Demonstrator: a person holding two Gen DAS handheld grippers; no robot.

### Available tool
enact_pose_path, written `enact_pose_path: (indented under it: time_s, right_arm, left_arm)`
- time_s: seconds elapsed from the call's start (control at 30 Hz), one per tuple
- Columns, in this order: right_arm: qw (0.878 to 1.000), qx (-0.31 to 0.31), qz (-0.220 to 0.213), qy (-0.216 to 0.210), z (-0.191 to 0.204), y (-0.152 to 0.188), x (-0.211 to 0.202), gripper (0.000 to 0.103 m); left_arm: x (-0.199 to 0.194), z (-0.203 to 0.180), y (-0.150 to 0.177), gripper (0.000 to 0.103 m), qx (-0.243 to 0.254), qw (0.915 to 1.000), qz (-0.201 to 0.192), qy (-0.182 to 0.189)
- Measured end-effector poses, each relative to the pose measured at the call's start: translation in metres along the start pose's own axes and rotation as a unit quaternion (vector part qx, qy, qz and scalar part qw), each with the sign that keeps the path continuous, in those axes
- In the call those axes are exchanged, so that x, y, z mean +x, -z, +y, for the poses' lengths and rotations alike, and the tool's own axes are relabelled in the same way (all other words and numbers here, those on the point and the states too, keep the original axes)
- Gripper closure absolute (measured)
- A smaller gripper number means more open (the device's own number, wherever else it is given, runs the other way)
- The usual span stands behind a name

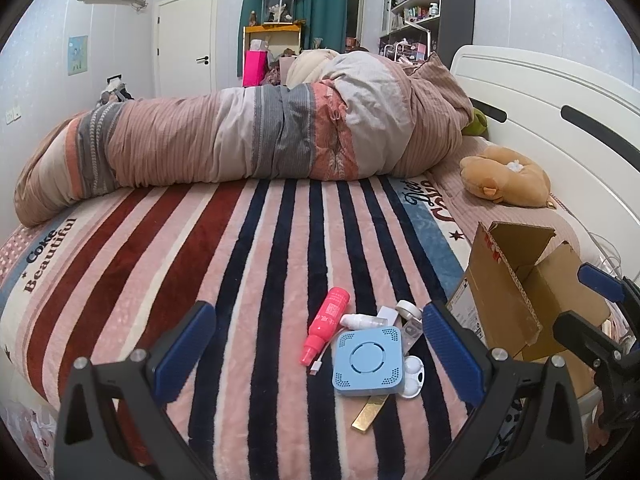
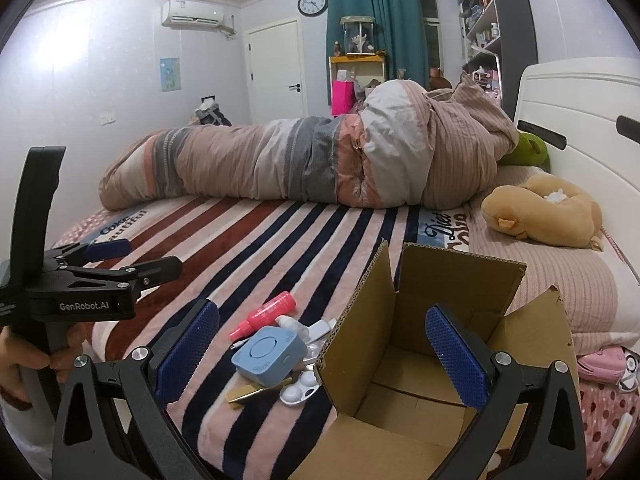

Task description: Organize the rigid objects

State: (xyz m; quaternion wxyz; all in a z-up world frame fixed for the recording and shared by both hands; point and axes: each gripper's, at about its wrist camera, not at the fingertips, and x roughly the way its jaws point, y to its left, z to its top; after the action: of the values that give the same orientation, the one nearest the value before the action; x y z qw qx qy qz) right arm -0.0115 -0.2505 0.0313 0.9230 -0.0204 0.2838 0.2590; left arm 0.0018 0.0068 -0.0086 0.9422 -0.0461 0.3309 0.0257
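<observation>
Clutter on the bed: the blue square device [image 1: 367,360] sits between the spread, unloaded jaws of the left gripper [image 1: 318,354], pink bottle [image 1: 326,325] just beyond. Right gripper [image 2: 318,354], likewise released, hovers over the cardboard box [image 2: 420,360]. Best grip the device by its flat sides, clear of the cable.

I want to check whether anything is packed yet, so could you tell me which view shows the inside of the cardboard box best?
The right wrist view: it looks down into the open cardboard box, showing a bare floor. The left wrist view shows only its outer side and flaps.
</observation>
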Motion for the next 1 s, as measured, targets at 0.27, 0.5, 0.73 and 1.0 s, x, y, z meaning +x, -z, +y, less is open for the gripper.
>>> enact_pose_path:
  time_s: [0.27, 0.5, 0.73, 1.0]
  right_arm:
    - [1.0, -0.002, -0.001, 0.004, 0.001, -0.001, -0.001, 0.0]
    - [1.0, -0.001, -0.003, 0.005, 0.002, -0.003, -0.001, 0.0]
    - [1.0, 0.0, -0.002, 0.007, 0.001, -0.002, -0.001, 0.0]
    - [1.0, 0.001, -0.002, 0.008, -0.001, -0.003, -0.002, 0.0]
  left_arm:
    - [-0.003, 0.0, 0.0, 0.0, -0.001, 1.0, -0.001, -0.002]
    - [-0.003, -0.001, 0.0, 0.0, 0.0, 1.0, -0.001, -0.002]
    - [-0.009, -0.002, -0.002, 0.0, 0.003, 1.0, -0.002, -0.001]
    - [-0.009, -0.004, -0.004, 0.0, 0.007, 1.0, -0.001, 0.0]
